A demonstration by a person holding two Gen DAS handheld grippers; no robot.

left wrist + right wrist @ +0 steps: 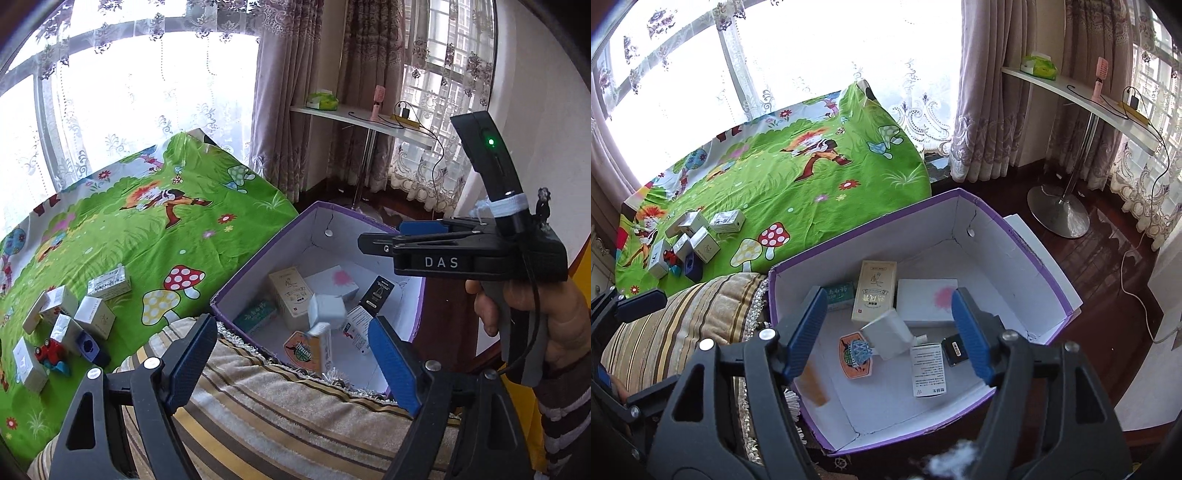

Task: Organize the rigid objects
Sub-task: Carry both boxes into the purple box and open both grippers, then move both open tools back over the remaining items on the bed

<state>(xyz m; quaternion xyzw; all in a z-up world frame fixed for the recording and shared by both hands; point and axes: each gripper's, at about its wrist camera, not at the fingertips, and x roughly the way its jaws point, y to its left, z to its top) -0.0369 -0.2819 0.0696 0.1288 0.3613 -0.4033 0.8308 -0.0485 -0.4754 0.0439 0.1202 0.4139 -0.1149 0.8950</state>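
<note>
A: Left tongs (291, 354) spread wide, nothing held. Right tongs (890, 332) same, apart and empty, poised over the bin (1049, 273).

B: Inside the bin?

A: Straight ahead between the right pads: orange carton (856, 356), white carton (886, 328), leaflet box (928, 369), black box (955, 350), then a tall cream box (873, 295).

B: Handling?

A: Likely light, stiff cardboard, a bit slick. Best pinched across narrow flat sides, gently, to avoid crushing.

B: Remaining ones?

A: Far left of both tongs, on the green cloth (155, 236): box cluster (70, 317), plus a red toy (51, 352).

B: View differences?

A: Left view alone shows the right handle and hand (532, 314). Right view shows the whole bin floor.
</note>
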